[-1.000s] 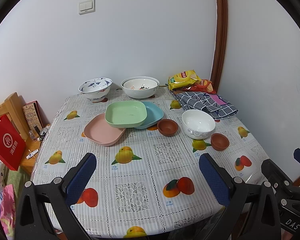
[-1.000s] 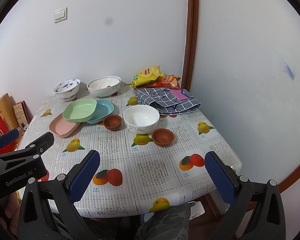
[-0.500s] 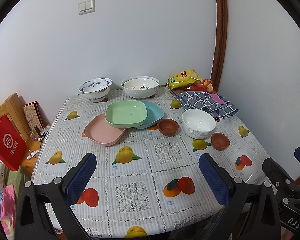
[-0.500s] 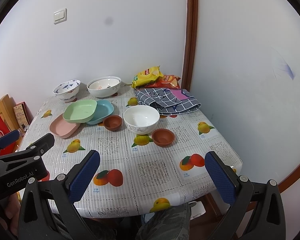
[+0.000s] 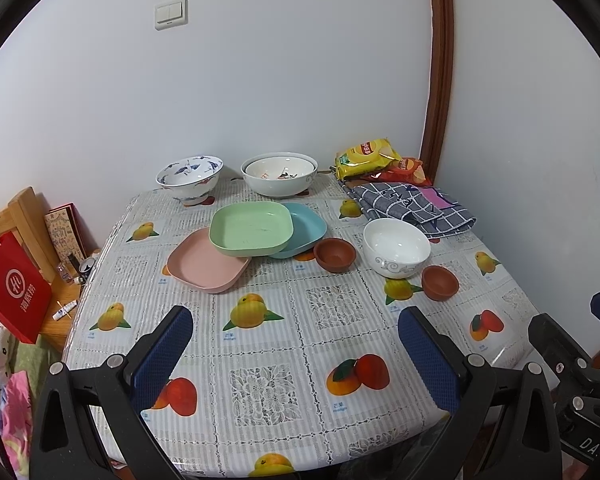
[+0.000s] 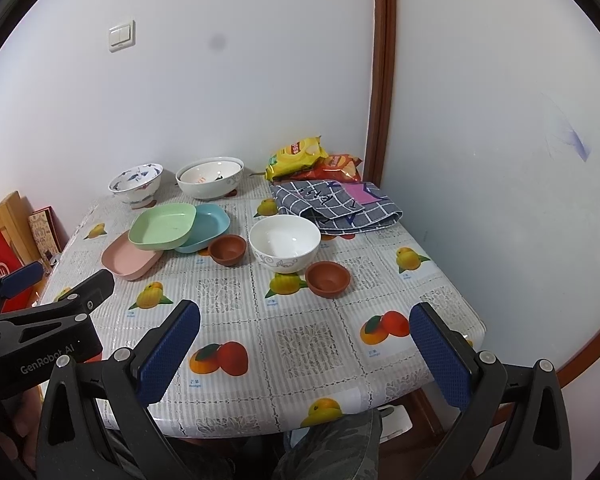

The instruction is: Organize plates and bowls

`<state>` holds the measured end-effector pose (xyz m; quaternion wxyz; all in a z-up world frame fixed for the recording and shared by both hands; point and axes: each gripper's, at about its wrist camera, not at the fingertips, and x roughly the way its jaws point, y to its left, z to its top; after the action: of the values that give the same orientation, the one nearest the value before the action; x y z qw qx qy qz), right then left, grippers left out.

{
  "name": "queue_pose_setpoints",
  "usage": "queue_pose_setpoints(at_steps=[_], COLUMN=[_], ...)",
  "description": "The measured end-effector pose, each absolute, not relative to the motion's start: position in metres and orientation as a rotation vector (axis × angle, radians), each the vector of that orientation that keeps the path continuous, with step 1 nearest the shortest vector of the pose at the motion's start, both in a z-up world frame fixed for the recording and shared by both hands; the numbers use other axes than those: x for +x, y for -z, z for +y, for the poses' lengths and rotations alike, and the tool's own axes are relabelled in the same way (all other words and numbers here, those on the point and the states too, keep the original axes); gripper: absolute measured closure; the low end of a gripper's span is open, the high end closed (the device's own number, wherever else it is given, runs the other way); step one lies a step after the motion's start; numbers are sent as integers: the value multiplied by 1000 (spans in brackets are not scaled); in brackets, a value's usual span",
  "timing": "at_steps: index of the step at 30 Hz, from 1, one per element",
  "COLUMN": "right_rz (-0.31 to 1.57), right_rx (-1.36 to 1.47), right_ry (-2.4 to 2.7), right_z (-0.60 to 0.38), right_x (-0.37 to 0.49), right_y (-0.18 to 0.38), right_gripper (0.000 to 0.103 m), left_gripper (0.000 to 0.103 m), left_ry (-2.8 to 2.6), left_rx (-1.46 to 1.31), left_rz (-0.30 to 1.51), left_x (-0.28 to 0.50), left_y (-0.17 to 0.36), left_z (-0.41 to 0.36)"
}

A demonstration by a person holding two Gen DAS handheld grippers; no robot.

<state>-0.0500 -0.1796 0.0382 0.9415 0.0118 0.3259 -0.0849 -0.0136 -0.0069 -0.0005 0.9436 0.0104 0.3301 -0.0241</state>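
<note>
A green plate [image 5: 251, 229] rests across a pink plate [image 5: 204, 267] and a blue plate [image 5: 305, 233] mid-table. To their right lie a small brown bowl [image 5: 335, 254], a white bowl [image 5: 396, 246] and a second brown bowl [image 5: 440, 282]. At the back stand a blue-patterned bowl [image 5: 189, 177] and a large white bowl [image 5: 279, 173]. My left gripper [image 5: 296, 348] hovers open over the table's near edge, empty. My right gripper [image 6: 306, 344] is open too, empty, short of the brown bowl [image 6: 327, 278] and the white bowl [image 6: 285, 242].
A checked cloth [image 5: 412, 208] and snack bags [image 5: 368, 158] fill the back right corner by the wall. Left of the table a wooden chair [image 5: 24, 224] holds a red bag [image 5: 12, 288]. The left gripper's body [image 6: 40, 320] shows in the right wrist view. A person's knee [image 6: 332, 448] is under the near edge.
Both views have shifted only slightly; the grippers stay open and nothing on the table has moved.
</note>
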Motion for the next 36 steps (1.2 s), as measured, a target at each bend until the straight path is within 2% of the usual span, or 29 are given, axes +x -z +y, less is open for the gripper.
queue_pose_setpoints(at_steps=[18, 36], right_rz=[650, 659], right_rx=[45, 193], right_ry=[165, 130], right_z=[-179, -178], right_x=[-29, 56], right_y=[-33, -11], right_gripper=[0, 0], left_gripper=[0, 3], left_ry=[53, 25], left_rx=[11, -44], left_rz=[722, 818], left_x=[20, 109], left_y=[5, 28], left_z=[0, 54])
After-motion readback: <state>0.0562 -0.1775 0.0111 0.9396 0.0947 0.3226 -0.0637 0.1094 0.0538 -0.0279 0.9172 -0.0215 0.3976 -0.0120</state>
